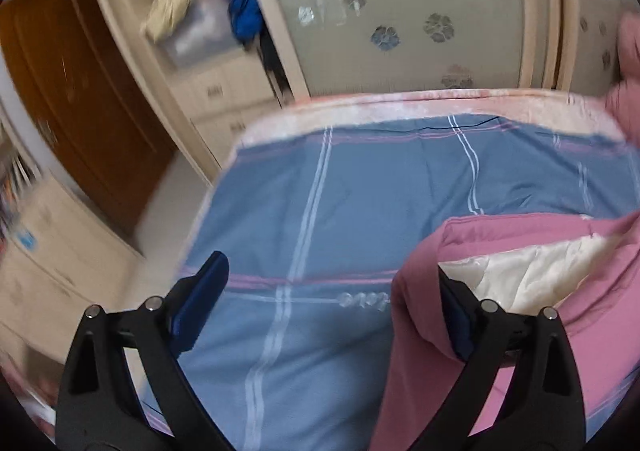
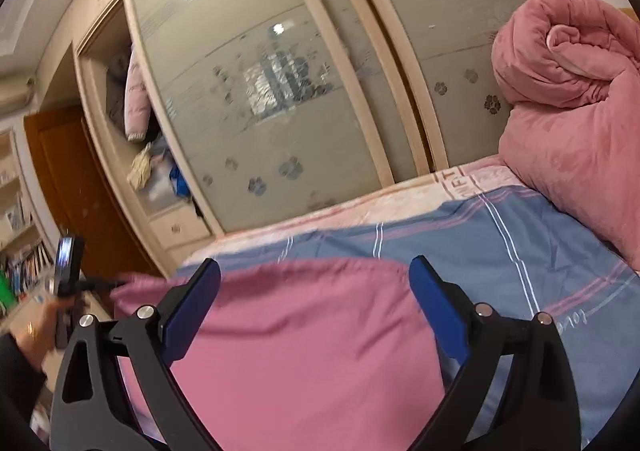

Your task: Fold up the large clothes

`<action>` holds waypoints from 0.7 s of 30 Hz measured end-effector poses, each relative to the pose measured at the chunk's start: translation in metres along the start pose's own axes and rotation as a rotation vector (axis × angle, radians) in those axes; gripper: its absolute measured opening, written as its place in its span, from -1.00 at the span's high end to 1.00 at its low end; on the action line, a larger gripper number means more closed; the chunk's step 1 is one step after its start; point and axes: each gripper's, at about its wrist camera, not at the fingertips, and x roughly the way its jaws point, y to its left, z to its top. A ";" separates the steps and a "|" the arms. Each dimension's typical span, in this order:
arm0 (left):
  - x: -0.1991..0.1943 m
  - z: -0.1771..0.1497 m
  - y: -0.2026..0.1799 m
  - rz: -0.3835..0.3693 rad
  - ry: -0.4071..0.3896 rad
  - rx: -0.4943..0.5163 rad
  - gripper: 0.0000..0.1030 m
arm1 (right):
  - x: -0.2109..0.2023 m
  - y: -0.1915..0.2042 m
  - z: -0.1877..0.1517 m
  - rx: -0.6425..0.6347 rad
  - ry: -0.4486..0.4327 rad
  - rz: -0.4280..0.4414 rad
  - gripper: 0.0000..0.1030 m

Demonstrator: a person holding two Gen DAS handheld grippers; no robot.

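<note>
Pink garment (image 2: 304, 347) lies on the blue bedsheet (image 1: 320, 195), directly below the right gripper (image 2: 316, 311), whose jaws stand wide apart over it, clamping nothing. From the left gripper (image 1: 332, 311), also spread and empty, it lies to the right, cream lining (image 1: 520, 275) showing. The right hand looks nearer; the garment's long axis cannot be told.

The right hand-held gripper (image 2: 316, 291) stood wide, its 2 blue pads (image 2: 438, 311) clear of the pink garment (image 2: 304, 351) lying below on the blue striped bed sheet (image 2: 520, 251). A rolled pink quilt (image 2: 572, 99) sat at the far right.
</note>
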 end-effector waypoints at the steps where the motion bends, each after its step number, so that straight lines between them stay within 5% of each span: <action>1: -0.007 0.005 -0.006 0.006 -0.015 0.008 -0.87 | -0.010 0.008 -0.009 -0.013 0.005 0.022 -0.85; 2: -0.008 0.009 -0.006 -0.010 -0.005 -0.008 -0.87 | -0.018 0.013 -0.017 -0.019 0.009 0.046 -0.85; 5: 0.001 0.020 0.001 -0.255 0.130 -0.170 -0.96 | -0.050 0.038 -0.051 -0.040 -0.005 0.138 -0.85; 6: 0.003 0.021 0.003 -0.286 0.146 -0.218 -0.96 | -0.058 0.045 -0.062 -0.041 -0.011 0.158 -0.85; 8: 0.007 0.021 0.015 -0.308 0.147 -0.386 -0.96 | -0.072 0.055 -0.084 -0.019 -0.027 0.188 -0.85; 9: 0.005 0.020 0.025 -0.308 0.106 -0.492 -0.96 | -0.078 0.059 -0.096 0.007 -0.036 0.208 -0.85; 12: -0.021 0.009 0.034 -0.189 -0.082 -0.603 -0.96 | -0.089 0.068 -0.127 0.054 -0.071 0.249 -0.85; 13: -0.036 0.001 0.030 -0.141 -0.158 -0.589 -0.96 | -0.091 0.069 -0.133 0.050 -0.085 0.236 -0.86; 16: -0.056 -0.025 0.006 -0.156 -0.243 -0.469 -0.96 | -0.086 0.072 -0.157 -0.027 -0.130 0.139 -0.97; 21: -0.071 -0.116 -0.067 -0.155 -0.370 -0.184 -0.96 | -0.066 0.067 -0.174 -0.131 -0.101 0.037 -0.97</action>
